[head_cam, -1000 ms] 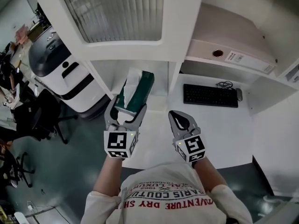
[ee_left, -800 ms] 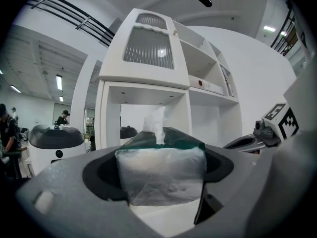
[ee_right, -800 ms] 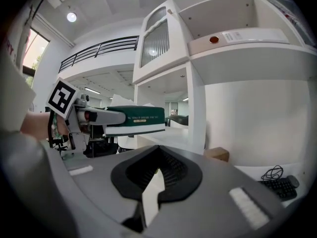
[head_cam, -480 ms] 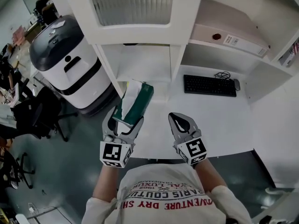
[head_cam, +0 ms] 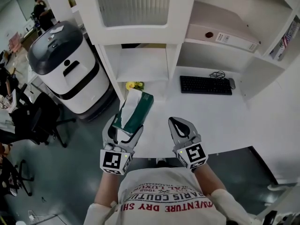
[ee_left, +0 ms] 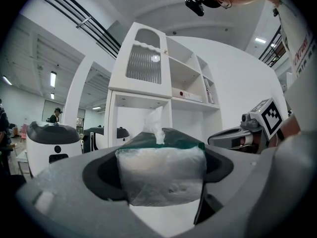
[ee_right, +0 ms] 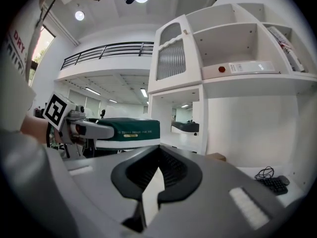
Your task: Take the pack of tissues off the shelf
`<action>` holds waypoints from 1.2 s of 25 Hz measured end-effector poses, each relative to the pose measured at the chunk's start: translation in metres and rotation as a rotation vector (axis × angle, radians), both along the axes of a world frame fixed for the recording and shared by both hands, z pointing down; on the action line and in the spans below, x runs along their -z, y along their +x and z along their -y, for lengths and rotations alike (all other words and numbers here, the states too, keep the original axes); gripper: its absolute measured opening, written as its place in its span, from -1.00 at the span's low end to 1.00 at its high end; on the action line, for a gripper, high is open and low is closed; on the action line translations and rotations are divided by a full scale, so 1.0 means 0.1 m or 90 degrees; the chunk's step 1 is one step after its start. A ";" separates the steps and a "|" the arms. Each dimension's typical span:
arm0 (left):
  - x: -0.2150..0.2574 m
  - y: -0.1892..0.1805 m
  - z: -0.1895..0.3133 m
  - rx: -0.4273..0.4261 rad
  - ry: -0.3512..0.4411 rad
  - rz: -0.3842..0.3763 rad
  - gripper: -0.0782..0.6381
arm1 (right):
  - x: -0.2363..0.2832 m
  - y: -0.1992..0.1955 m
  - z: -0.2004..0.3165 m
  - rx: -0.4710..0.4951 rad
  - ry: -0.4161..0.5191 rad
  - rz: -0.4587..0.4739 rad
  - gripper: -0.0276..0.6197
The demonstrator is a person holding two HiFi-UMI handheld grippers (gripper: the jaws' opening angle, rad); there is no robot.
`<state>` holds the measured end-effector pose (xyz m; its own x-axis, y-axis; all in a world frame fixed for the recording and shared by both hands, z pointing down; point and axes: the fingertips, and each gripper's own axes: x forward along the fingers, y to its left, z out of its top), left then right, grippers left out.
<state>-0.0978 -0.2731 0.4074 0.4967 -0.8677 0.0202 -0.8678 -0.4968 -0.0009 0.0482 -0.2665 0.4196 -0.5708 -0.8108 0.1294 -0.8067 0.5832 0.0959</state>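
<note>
Head view: the left gripper (head_cam: 125, 130) holds the pack of tissues (head_cam: 136, 109) in the air over the near left corner of the white worktop (head_cam: 225, 121), well apart from the shelf unit (head_cam: 140, 64) at the far edge. The pack lies lengthwise away from the person, green face up, with a white tissue standing out of its slot. The right gripper (head_cam: 180, 124) hangs just beside it over the near edge, carrying nothing. A keyboard (head_cam: 205, 85) lies toward the far right of the worktop, and a white machine with a dark lid (head_cam: 65, 64) stands on the floor off the left edge.

Left gripper view: the jaws stand wide and pinch the near end of the pack across its width. The end shows as a clear, crinkled film over white tissue, and it bulges slightly where the pads press.

Right gripper view: the jaws are pressed together at their tips, with nothing between them. The green pack shows at the left, level in the other gripper.

As for handling, the pack looks light and soft, and the film is probably slippery. A hold across the short sides near one end seems sound, since the stack there gives some body. A hard squeeze would crush it and a loose one might let it slide. The loose tissue on top is the one fragile part and is best kept clear of the jaws.
</note>
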 end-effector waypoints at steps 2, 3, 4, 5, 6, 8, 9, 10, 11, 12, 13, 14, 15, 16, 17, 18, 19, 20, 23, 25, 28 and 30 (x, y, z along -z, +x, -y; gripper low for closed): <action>0.01 0.00 -0.02 -0.001 0.001 0.000 0.40 | 0.03 -0.03 -0.05 0.010 0.008 -0.003 -0.91; 0.01 0.00 -0.03 -0.001 0.002 0.001 0.40 | 0.05 -0.04 -0.07 0.013 0.013 -0.005 -0.91; 0.02 0.00 -0.03 -0.001 0.004 0.001 0.40 | 0.07 -0.05 -0.08 0.014 0.019 -0.005 -0.91; 0.03 0.00 -0.04 -0.001 0.005 0.001 0.40 | 0.09 -0.05 -0.09 0.014 0.024 -0.004 -0.91; 0.05 0.00 -0.04 -0.002 0.006 0.001 0.40 | 0.11 -0.05 -0.10 0.013 0.029 -0.002 -0.91; 0.07 0.00 -0.05 -0.004 0.008 0.005 0.40 | 0.15 -0.06 -0.10 0.011 0.036 0.001 -0.91; 0.07 0.00 -0.06 -0.004 0.009 0.009 0.40 | 0.16 -0.06 -0.10 0.012 0.038 0.002 -0.91; 0.08 0.00 -0.06 -0.004 0.009 0.013 0.40 | 0.15 -0.07 -0.11 0.012 0.037 0.003 -0.91; 0.08 0.00 -0.06 -0.004 0.010 0.016 0.40 | 0.15 -0.07 -0.11 0.012 0.035 0.004 -0.91; 0.09 0.00 -0.06 -0.003 0.011 0.017 0.40 | 0.14 -0.07 -0.11 0.012 0.033 0.005 -0.91; 0.09 0.00 -0.05 -0.003 0.011 0.016 0.40 | 0.14 -0.06 -0.11 0.010 0.031 0.006 -0.91; 0.10 0.00 -0.05 -0.002 0.012 0.014 0.40 | 0.13 -0.06 -0.10 0.009 0.030 0.005 -0.91; 0.10 0.00 -0.04 -0.002 0.012 0.013 0.40 | 0.13 -0.05 -0.10 0.008 0.029 0.005 -0.91; 0.10 0.01 -0.03 -0.002 0.012 0.013 0.40 | 0.14 -0.05 -0.10 0.010 0.028 0.004 -0.91; 0.11 0.01 -0.03 -0.002 0.012 0.013 0.40 | 0.15 -0.05 -0.09 0.012 0.030 0.003 -0.91; 0.11 0.02 -0.02 -0.002 0.012 0.013 0.40 | 0.16 -0.05 -0.09 0.014 0.032 0.001 -0.91; 0.11 0.02 -0.02 -0.003 0.012 0.013 0.40 | 0.17 -0.05 -0.09 0.015 0.034 0.000 -0.91; 0.10 0.03 -0.01 -0.004 0.012 0.012 0.40 | 0.17 -0.05 -0.08 0.015 0.035 -0.002 -0.91; 0.09 0.04 0.03 -0.005 0.008 0.010 0.40 | 0.18 -0.03 -0.04 0.012 0.037 -0.006 -0.91; 0.09 0.05 0.06 -0.004 0.005 0.012 0.40 | 0.19 -0.02 -0.02 0.012 0.039 -0.006 -0.91; 0.09 0.05 0.10 0.000 0.002 0.014 0.40 | 0.19 -0.02 0.02 0.011 0.038 -0.002 -0.91; 0.11 0.05 0.13 -0.001 0.004 0.013 0.40 | 0.20 -0.02 0.05 0.013 0.042 -0.004 -0.91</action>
